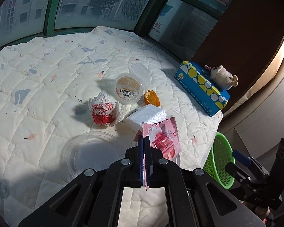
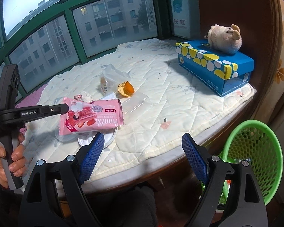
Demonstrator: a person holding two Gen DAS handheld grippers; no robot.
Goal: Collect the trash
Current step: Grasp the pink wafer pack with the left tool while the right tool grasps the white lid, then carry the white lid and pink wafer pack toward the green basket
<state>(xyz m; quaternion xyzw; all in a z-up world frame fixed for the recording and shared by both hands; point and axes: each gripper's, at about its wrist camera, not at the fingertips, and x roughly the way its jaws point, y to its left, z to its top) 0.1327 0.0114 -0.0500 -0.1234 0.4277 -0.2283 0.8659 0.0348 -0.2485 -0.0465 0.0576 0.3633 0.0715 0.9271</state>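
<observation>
Blue-padded and pressed tight together, the left tool fills the bottom of its own view, clamped on the edge of a pink snack wrapper that hangs above the quilt. Just below and left of it lies a clear plastic lid, and beyond that sit a crumpled red-and-white paper bag, a white foam block, a round plastic cup with a printed lid and an orange peel, all close together. Over to the right, a blue tissue box carries a small plush toy, and a green mesh basket stands off the quilt's edge, with the right tool beside it. Switching to the right wrist view: the right tool hovers wide open with nothing between its blue pads, low over the quilt's near edge. At left, the left tool holds the pink snack wrapper aloft above the clear lid and a white dish. The orange peel lies farther back, the blue tissue box and plush toy sit at right, and the green mesh basket waits at lower right, below the quilt's edge.
</observation>
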